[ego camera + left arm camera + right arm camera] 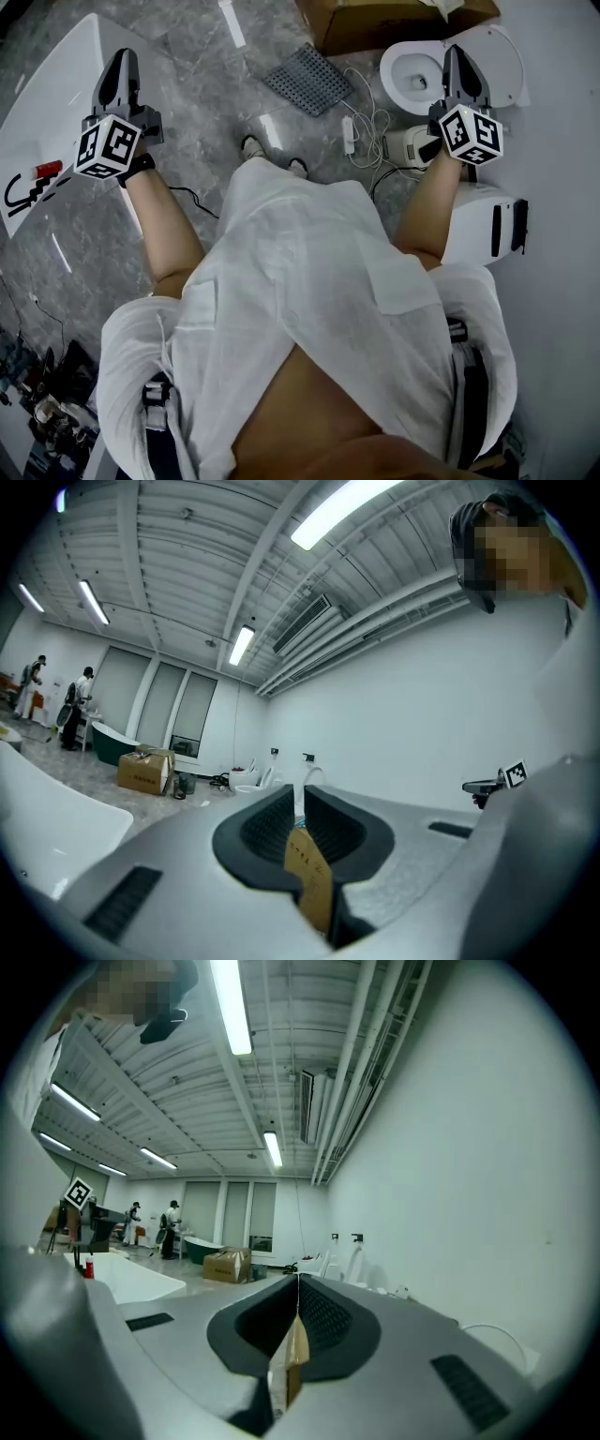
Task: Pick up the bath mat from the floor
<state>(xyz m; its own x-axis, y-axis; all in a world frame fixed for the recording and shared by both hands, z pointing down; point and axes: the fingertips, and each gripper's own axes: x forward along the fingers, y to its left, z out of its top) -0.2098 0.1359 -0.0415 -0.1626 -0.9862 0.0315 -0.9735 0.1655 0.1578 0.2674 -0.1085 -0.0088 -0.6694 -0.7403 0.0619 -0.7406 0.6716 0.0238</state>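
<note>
The bath mat (307, 79), a grey perforated rectangle, lies flat on the marble floor ahead of the person's feet, between the two grippers and beyond them. It shows only in the head view. My left gripper (119, 64) is held up at the left over the edge of a white bathtub, well apart from the mat. Its jaws (300, 794) are closed down to a thin slit with nothing in it. My right gripper (455, 58) is raised at the right over a toilet. Its pads (298, 1281) meet in a line and hold nothing.
A white bathtub (56, 103) runs along the left. A toilet bowl (422, 70), a cardboard box (394, 19), a white cabled device (349, 134) and a white unit (483, 220) crowd the right. Two people (172, 1227) stand far across the room.
</note>
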